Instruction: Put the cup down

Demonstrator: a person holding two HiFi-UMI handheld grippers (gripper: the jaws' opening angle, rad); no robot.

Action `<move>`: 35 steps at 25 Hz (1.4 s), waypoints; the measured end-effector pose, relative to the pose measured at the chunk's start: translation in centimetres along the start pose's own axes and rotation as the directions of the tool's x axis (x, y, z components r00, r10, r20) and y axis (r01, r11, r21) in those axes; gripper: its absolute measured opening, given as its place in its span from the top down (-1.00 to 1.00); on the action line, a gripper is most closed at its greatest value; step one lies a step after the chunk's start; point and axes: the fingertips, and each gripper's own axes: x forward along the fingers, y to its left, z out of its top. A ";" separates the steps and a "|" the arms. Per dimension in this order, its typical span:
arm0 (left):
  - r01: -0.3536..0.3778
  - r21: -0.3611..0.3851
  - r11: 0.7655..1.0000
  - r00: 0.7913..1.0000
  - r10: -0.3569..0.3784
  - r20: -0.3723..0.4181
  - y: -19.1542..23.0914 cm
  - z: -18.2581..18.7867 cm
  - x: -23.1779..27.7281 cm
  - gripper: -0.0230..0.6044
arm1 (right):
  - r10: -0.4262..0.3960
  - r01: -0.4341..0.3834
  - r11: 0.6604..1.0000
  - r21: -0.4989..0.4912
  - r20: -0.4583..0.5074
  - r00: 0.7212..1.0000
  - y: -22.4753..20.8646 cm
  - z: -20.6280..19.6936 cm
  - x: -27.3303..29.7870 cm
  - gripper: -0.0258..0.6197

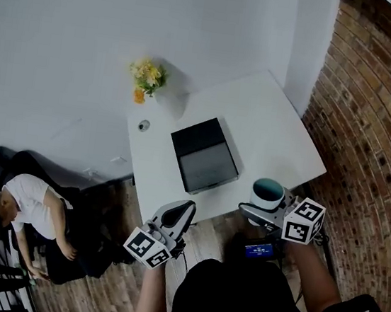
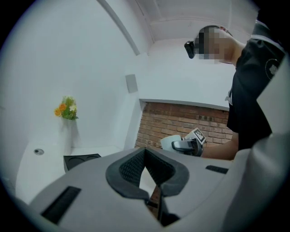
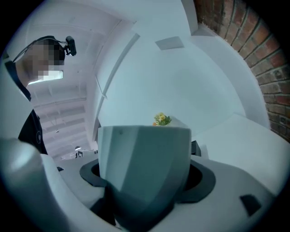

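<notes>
Your right gripper's [image 1: 267, 208] jaws clamp the cup [image 1: 269, 191] upright at the surface's [image 1: 270, 129] near edge so it can land flat, while the left gripper's [image 1: 182, 211] jaws meet, empty.

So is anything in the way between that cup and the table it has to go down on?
Nothing visible is. The right hand-held gripper holds the cup at the white table's near edge, with bare tabletop just ahead of it. The black tray lies off to the left, and the flowers stand at the far corner.
</notes>
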 end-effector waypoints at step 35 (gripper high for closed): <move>0.068 0.008 0.998 0.998 -0.068 -0.010 4.7 2.4 1.3 0.90 | 0.020 -0.021 1.000 -0.006 -0.060 0.998 0.5 0.9 8.9 -0.34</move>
